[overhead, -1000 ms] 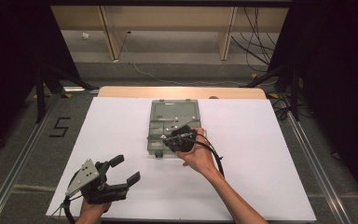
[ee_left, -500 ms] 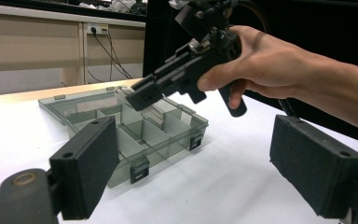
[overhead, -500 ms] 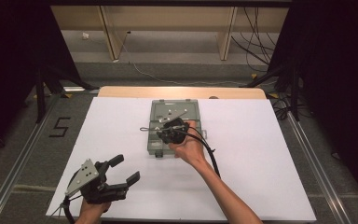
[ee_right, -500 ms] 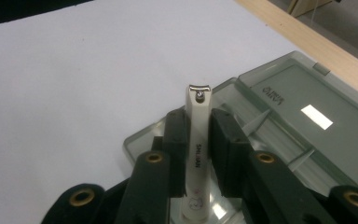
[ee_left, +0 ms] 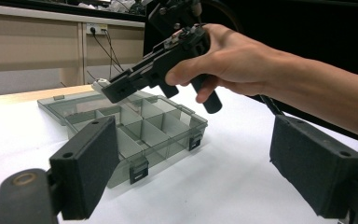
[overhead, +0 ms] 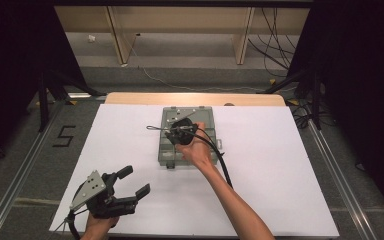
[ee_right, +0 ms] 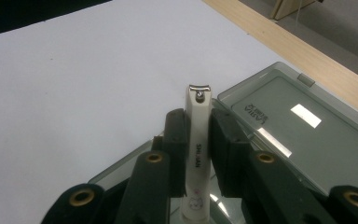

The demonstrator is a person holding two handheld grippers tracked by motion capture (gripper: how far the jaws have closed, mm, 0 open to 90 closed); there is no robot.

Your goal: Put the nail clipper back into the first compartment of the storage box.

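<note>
right gripper (ee_right: 198, 154) clamped on a white nail clipper (ee_right: 196, 140), jaws pressed against its two long sides, cutting end pointing out past the fingertips; a small cartoon print and lettering show on the body. in the high view the right gripper (overhead: 172, 132) is held over the open grey compartment box (overhead: 206, 120) near the middle of the white table (overhead: 290, 190), hand tilted so the jaws point toward the box's left side. from the left gripper view the clipper (ee_left: 101, 84) sits clear above the box (ee_left: 168, 135), not touching any divider, over the rear left cells near the hinged lid. lid lies flat open behind the tray; the right gripper view shows the lid (ee_right: 307, 135) just beyond the clipper tip. the cells that can be seen look empty, though the smoked plastic makes it hard to be sure. left gripper (overhead: 130, 182) held wide, nothing between the pads, parked near the front left corner of the table, well apart from the box. judgement: step in hand is the carry-and-place, clipper being brought over the tray for dropping into a cell; grasp done, release not yet done. next move calls for choosing one cell, turning the clipper so its length runs along that cell rather than across a divider, lowering until it is inside the walls, then easing the jaws apart. risk: clipper bridging a divider or tipping out on release if let go from this height.
</note>
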